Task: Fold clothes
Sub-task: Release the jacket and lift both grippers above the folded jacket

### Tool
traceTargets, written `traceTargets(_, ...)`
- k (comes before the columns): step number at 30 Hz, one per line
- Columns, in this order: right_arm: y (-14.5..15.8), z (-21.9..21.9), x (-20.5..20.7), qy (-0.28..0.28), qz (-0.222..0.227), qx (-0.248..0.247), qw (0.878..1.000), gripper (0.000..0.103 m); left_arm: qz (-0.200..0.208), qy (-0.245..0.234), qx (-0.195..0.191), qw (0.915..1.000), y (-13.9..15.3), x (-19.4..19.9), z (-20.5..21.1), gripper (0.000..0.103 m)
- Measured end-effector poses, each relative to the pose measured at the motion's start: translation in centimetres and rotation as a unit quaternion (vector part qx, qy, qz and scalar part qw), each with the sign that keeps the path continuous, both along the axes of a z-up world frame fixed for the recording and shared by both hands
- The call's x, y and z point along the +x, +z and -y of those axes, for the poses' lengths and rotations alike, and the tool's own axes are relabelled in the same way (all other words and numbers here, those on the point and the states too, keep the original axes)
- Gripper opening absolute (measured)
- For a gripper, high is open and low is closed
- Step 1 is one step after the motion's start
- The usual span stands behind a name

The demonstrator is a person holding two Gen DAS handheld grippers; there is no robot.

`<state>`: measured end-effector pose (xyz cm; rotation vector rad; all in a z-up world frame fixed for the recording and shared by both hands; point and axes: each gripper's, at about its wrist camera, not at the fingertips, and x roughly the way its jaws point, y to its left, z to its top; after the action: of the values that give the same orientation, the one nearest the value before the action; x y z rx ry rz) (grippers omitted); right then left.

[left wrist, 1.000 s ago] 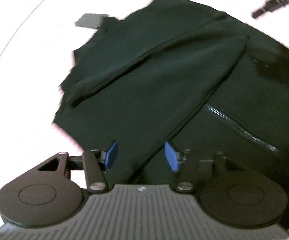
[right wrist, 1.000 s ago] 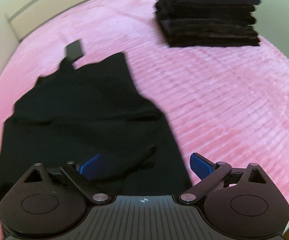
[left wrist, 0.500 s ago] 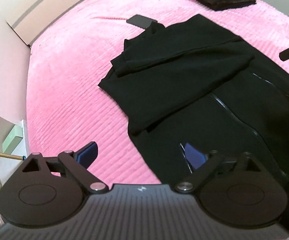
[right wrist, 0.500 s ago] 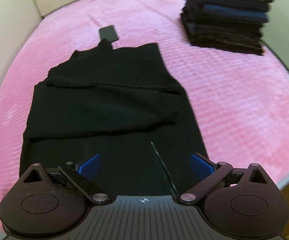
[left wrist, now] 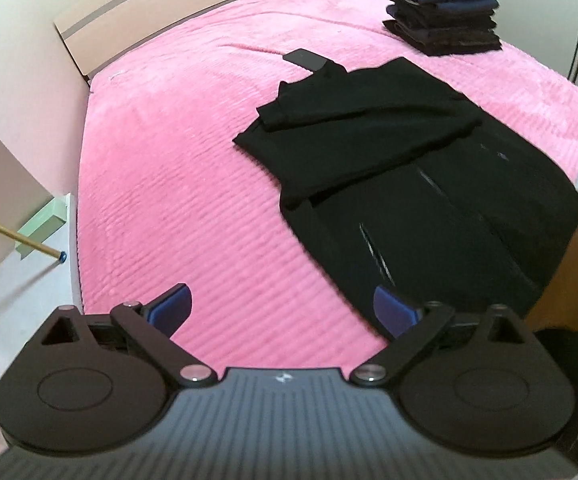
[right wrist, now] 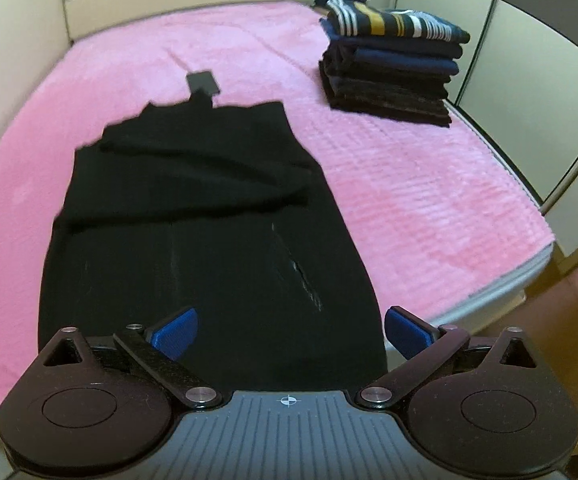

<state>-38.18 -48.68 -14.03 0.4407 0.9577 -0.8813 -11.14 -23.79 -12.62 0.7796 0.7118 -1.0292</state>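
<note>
- Two grippers are yours, and both are spread wide with nothing between the blue pads: your left gripper point(left wrist: 283, 312) hovers over the pink bedspread point(left wrist: 169, 200), your right gripper point(right wrist: 291, 334) over the near hem of the garment.
- One black zip-up garment point(right wrist: 209, 240) lies flat on the bedspread, running from 6 o'clock toward 12 o'clock in the right wrist view.
- Its sleeves look folded across the chest, forming a band at mid-length; zipper lines show below that band.
- At 12 o'clock, touching the collar, lies a small dark flat object point(right wrist: 203, 82); what it is cannot be told.
- At 1 o'clock, well apart, stands a stack of folded clothes point(right wrist: 393, 68), striped piece on top.
- Judged progress: sleeves are in, but the lengthwise fold and moving it to the stack appear left.
</note>
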Motion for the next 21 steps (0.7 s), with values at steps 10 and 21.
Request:
traceTargets(10,0.3,-1.5,-3.1,0.015,0.005,0.06,0.998,0.102,-0.019,-0.026,0.025,0.9992,-1.6,-3.7,-2.5,0.096)
traceTargets(21,-0.5,-1.6,-4.4,0.03,-0.014,0.092,0.995,0.102,-0.015,-0.053,0.025,0.9981,-1.7,-6.2,-0.6,0.096)
